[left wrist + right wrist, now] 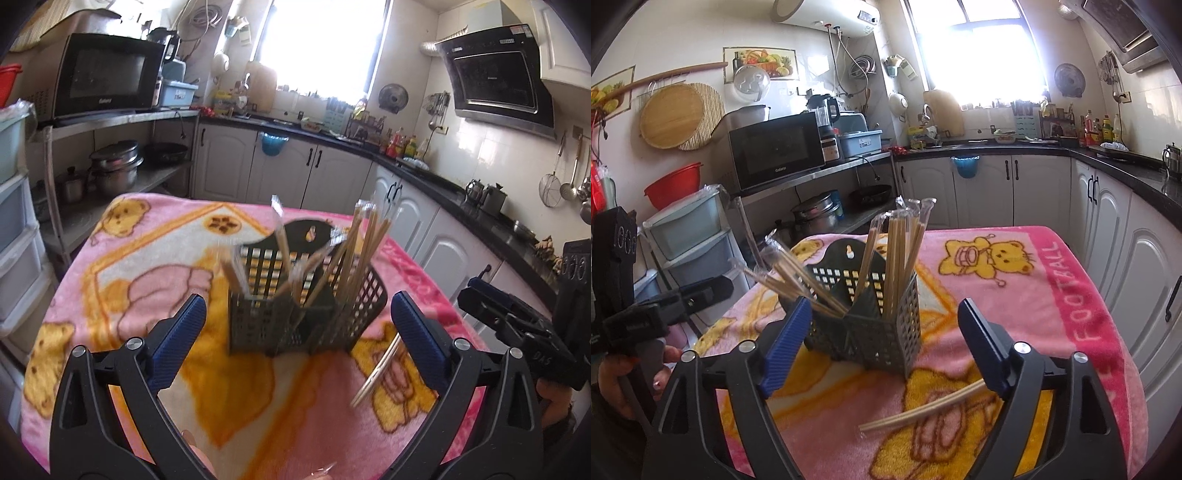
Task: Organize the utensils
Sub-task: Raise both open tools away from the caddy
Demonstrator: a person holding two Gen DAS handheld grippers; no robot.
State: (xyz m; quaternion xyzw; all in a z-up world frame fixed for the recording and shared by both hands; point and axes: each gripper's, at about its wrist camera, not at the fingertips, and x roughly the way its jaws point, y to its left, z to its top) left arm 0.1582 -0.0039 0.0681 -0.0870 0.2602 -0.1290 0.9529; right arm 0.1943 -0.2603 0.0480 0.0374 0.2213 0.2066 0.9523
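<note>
In the left wrist view, the left gripper [297,321] fills the lower frame with its blue fingers [184,336] spread wide and nothing between them. Centre frame, just past the fingertips, a dark perforated utensil holder [295,314] stands on the table's pink bear-print blanket [147,258], wrapped chopsticks [354,254] leaning out of its compartments. Lower right of centre, a loose chopstick pair [375,373] lies flat on the blanket beside the holder. At the right edge the right gripper [517,325] shows from the side.

In the right wrist view, the left gripper [665,306] sits at the left edge. The right gripper [884,338] is released too, fingers apart and empty, the holder [864,325] centred beyond them. The loose pair [923,408] lies at lower centre, near the right finger [984,350].
</note>
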